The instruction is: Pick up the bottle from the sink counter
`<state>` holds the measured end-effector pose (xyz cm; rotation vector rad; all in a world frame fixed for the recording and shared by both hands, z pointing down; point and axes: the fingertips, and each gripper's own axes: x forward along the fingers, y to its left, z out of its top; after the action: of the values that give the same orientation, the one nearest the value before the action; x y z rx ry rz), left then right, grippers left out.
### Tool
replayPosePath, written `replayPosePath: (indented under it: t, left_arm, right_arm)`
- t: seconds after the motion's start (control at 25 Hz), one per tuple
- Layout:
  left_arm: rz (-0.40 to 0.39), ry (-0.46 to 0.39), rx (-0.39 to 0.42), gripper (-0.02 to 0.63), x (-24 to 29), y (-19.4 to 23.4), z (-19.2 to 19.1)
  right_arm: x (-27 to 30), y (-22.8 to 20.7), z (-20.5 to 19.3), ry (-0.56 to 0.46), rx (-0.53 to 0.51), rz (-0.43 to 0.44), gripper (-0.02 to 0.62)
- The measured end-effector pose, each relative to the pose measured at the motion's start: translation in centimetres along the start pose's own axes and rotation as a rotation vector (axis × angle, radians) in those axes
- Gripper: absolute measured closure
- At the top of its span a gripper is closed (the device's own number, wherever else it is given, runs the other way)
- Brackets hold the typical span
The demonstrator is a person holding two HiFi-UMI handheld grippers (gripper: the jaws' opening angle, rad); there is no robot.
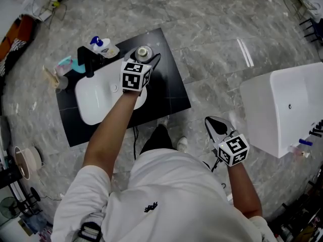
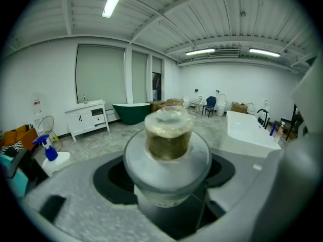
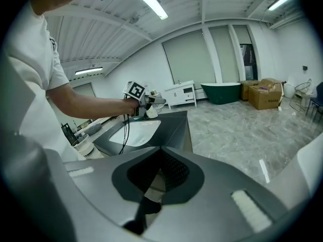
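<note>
Grey marble floor (image 1: 217,44) is spreading around the black counter (image 1: 171,97) and white basin (image 1: 91,102) lying below the left gripper (image 2: 166,188), which is clamping the clear, capped bottle (image 2: 169,135) between its jaws. Well off to its side, the right gripper (image 1: 216,126) is hanging over bare floor, jaws pressed together on nothing.

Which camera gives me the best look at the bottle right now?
The left gripper view: the bottle fills the middle of the frame, with its cap and shoulder clear. The head view shows only its top beyond the marker cube. The right gripper view shows just a tiny, distant bottle.
</note>
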<state>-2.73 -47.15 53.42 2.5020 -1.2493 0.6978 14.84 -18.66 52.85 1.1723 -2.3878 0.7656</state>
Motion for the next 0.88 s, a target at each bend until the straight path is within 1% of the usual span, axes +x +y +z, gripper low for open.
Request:
replayPosePath:
  t: [0.2, 0.48, 0.88]
  left_arm:
    - [-0.034, -0.002, -0.012, 0.265, -4.1, -3.2, 0.2]
    - [-0.048, -0.02, -0.033, 0.265, -9.8, -7.2, -0.5]
    - [-0.098, -0.003, -0.025, 0.265, -16.5, -12.7, -1.9]
  right_arm:
    - [-1.3, 1.8, -1.0, -0.012, -0.035, 0.046, 0.584]
    - [-3.4, 4.2, -3.1, -0.018, -0.067, 0.094, 0.584]
    - [-6.1, 7.2, -5.4, -0.02, -0.118, 0.151, 0.584]
